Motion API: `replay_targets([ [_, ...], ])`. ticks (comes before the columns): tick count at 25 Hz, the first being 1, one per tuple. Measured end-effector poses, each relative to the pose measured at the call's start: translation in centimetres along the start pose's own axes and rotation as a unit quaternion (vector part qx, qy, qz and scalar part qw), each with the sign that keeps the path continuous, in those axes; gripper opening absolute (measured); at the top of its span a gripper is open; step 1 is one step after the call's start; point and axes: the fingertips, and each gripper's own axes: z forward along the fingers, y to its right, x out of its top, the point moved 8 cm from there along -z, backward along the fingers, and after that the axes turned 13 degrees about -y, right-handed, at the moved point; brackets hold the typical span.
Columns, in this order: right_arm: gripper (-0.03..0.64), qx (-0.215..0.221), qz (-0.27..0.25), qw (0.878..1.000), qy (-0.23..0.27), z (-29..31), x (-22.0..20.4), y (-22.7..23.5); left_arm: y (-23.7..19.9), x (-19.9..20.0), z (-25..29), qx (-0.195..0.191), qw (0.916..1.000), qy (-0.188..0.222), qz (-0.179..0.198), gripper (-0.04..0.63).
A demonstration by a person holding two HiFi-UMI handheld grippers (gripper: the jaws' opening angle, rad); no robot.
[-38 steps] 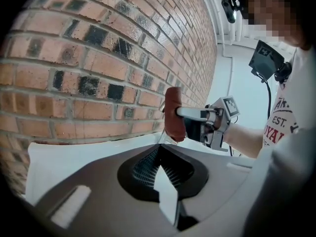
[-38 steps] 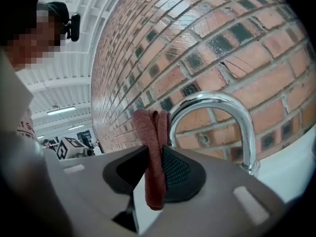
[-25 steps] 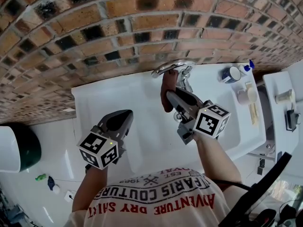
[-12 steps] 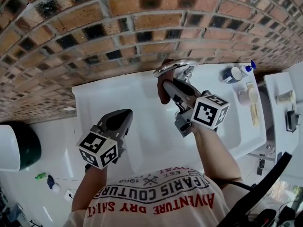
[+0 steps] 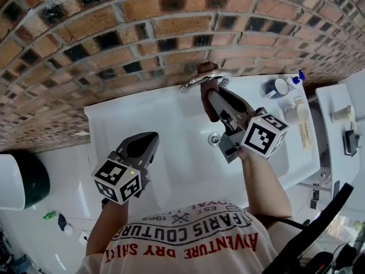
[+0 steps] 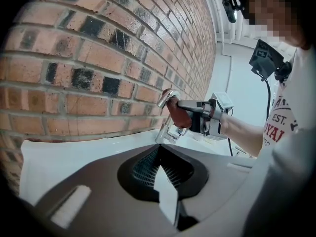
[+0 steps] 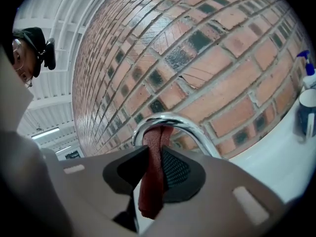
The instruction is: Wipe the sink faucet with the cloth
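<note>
Cloth [image 7: 157,138] upright, top end at faucet [image 7: 170,118] arch, in R gripper [image 7: 154,158]

cloth [image 7: 150,181]: we see dark red
faucet [image 7: 170,117]: shiny silver
wall [image 5: 142,33]: we see red-brown bricks, some black
sink [image 5: 131,124]: plain white

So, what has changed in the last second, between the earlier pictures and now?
The right gripper, jaws shut on the cloth, moved up toward the brick wall, so the cloth now lies against the arch of the faucet. The drain has come into view. The left gripper stayed over the sink, jaws together and empty.
</note>
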Motion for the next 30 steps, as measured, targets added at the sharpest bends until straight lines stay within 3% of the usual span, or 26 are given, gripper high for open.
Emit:
replay_targets([
  [14,0.078,-0.055,-0.004,0.998,0.002,-2.0,-0.4,4.1,0.4,0.1,0.7,-0.002,1.0000,-0.007,0.001,0.005],
  [30,0.080,-0.103,-0.024,0.989,-0.101,-0.1,-2.6,6.8,-0.4,0.0,1.3,0.000,0.9999,-0.010,-0.008,0.005],
])
